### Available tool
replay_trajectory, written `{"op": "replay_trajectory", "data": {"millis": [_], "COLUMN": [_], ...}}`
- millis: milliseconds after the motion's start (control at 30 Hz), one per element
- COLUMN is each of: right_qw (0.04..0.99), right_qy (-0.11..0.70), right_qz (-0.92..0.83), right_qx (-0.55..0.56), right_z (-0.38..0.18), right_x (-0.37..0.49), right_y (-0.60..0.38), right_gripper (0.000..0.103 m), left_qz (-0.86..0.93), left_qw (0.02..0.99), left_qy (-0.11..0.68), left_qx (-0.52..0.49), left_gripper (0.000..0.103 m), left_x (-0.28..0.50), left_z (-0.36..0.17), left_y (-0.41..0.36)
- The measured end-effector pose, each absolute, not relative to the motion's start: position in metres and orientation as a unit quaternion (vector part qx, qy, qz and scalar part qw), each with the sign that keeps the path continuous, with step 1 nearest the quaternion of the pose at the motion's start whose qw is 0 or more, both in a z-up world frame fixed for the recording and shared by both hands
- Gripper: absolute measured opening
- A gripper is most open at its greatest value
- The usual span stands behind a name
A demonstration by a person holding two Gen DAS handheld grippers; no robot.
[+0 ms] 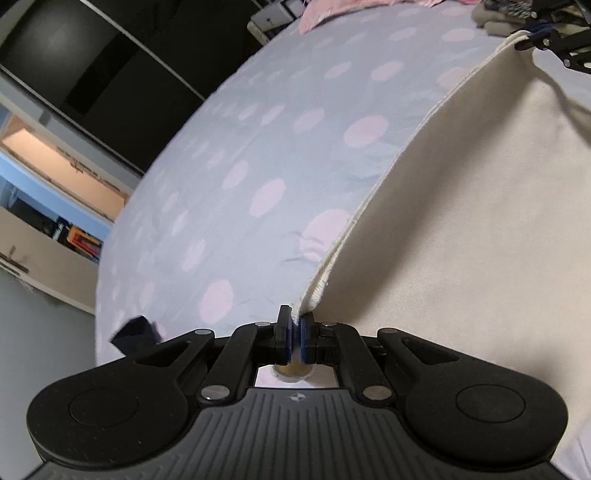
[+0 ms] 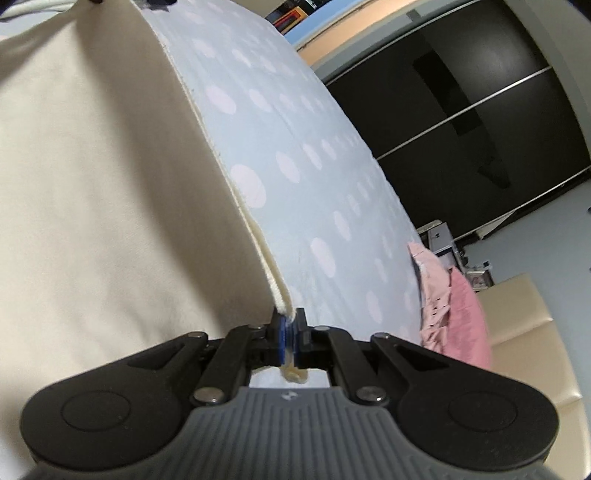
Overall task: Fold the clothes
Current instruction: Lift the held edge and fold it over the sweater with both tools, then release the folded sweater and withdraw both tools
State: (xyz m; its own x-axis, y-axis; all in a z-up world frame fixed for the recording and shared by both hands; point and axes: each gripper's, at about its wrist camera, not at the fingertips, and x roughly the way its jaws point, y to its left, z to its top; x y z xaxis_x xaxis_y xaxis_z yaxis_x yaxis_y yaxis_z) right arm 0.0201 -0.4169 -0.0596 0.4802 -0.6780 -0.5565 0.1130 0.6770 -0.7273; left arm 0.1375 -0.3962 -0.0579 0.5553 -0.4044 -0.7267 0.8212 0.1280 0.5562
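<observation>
A cream garment (image 1: 461,206) is stretched above a pale blue bedsheet with pink dots (image 1: 229,162). My left gripper (image 1: 295,325) is shut on one corner of its doubled hem. My right gripper (image 2: 288,325) is shut on the other corner of the same hem, and it also shows at the top right of the left wrist view (image 1: 535,37). The cream garment (image 2: 110,203) fills the left of the right wrist view, its hem edge running taut between the two grippers over the sheet (image 2: 314,166).
A pink garment (image 2: 454,314) lies on the bed's far side, also seen in the left wrist view (image 1: 332,11) beside grey clothes (image 1: 495,18). A dark wardrobe (image 2: 480,110) stands beyond the bed. A small dark item (image 1: 136,332) lies at the sheet's edge.
</observation>
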Motion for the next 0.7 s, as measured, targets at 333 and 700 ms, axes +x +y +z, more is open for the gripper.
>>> {"op": "replay_trajectory", "data": {"millis": [333, 700], "right_qw": [0.789, 0.81], "right_qy": [0.479, 0.464], "right_qz": [-0.273, -0.337], "right_qx": [-0.271, -0.122], "right_z": [-0.101, -0.06], "right_x": [0.038, -0.019], "right_y": [-0.446, -0.464], "right_gripper": [0.024, 0.034], "left_qz": [-0.404, -0.355], "left_qw": [0.754, 0.802], "left_qy": [0.249, 0.267], "left_qx": [0.455, 0.4], "left_gripper": [0.012, 0.017], "left_x": [0.157, 0.173], "left_z": [-0.091, -0.058], "left_y": [-0.384, -0.342]}}
